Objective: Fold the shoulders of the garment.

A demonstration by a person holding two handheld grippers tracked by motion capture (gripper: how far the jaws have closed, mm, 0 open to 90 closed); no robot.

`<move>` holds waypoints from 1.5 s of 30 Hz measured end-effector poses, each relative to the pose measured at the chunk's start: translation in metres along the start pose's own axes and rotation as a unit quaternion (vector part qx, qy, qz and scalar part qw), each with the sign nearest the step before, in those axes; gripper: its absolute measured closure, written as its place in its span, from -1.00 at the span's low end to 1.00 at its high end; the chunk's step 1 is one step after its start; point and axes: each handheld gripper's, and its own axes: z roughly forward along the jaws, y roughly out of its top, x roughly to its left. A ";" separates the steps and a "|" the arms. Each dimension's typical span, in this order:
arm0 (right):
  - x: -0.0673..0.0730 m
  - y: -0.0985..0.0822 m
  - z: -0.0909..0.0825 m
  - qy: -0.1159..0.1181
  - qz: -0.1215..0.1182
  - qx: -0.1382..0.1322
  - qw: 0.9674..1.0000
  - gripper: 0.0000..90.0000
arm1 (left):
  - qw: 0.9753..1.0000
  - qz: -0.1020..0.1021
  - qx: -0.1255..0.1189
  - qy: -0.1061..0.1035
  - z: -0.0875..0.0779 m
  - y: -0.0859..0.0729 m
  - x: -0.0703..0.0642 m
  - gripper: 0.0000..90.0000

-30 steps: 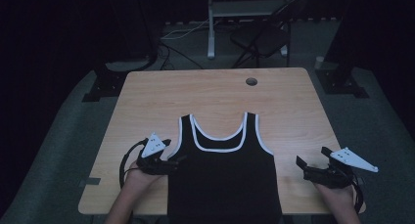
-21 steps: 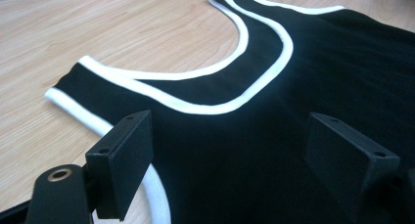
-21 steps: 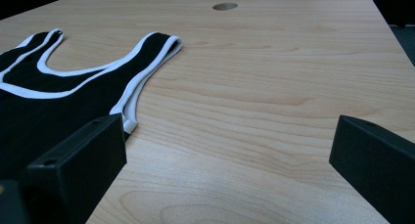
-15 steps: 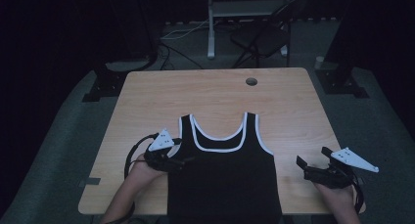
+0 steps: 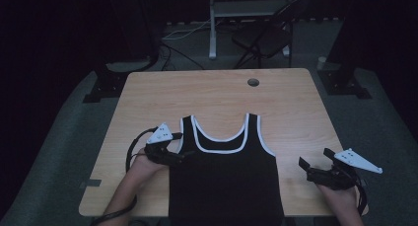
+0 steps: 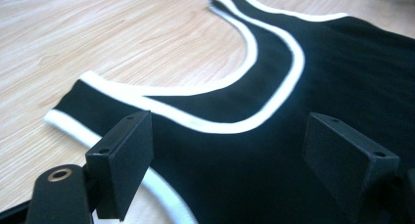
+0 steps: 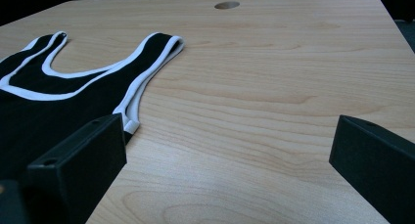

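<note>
Jaws of both grippers stand apart over a wooden table (image 5: 217,95).
A black tank top (image 5: 224,181) lies flat; the left gripper (image 5: 178,156) hovers above its armhole edge, the right gripper (image 5: 306,168) beside it over bare wood.

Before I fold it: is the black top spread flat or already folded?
Spread flat: the black top lies open on the table, both straps showing.
</note>
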 end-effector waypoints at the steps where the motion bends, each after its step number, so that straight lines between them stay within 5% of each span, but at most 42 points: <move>1: 0.000 0.000 0.000 0.000 0.000 0.000 1.000 -0.99 | 1.000 -0.003 0.004 0.003 0.002 -0.001 0.004 -0.58; 8: 0.000 0.000 0.000 0.000 0.001 0.000 1.000 -0.99 | 1.000 -0.011 0.027 0.011 0.017 0.002 0.022 -0.58; 10: 0.000 0.000 0.000 0.000 -0.001 0.000 1.000 -0.99 | 1.000 -0.018 0.019 -0.002 0.020 0.005 0.027 -0.58; 15: 0.000 0.000 0.001 0.003 -0.002 0.002 1.000 -0.99 | 1.000 -0.002 0.024 -0.010 0.024 0.011 0.033 -0.58; 25: 0.001 0.000 0.000 0.005 -0.006 0.002 1.000 -0.99 | 1.000 0.021 0.004 0.012 0.033 0.017 0.053 -0.58; 32: 0.000 0.000 0.001 0.011 -0.003 0.001 1.000 -0.99 | 1.000 0.013 0.012 -0.016 0.036 0.027 0.067 -0.58; 36: -0.003 0.000 0.001 0.017 0.010 -0.002 1.000 -0.99 | 0.999 0.020 0.034 -0.015 0.044 0.029 0.074 -0.58; 42: -0.001 0.000 0.001 0.017 -0.001 0.002 1.000 -0.99 | 0.999 0.031 0.042 -0.015 0.054 0.030 0.088 -0.57; 45: -0.005 0.000 0.000 0.025 0.014 -0.006 1.000 -0.99 | 0.999 0.019 0.042 -0.019 0.056 0.031 0.095 -0.57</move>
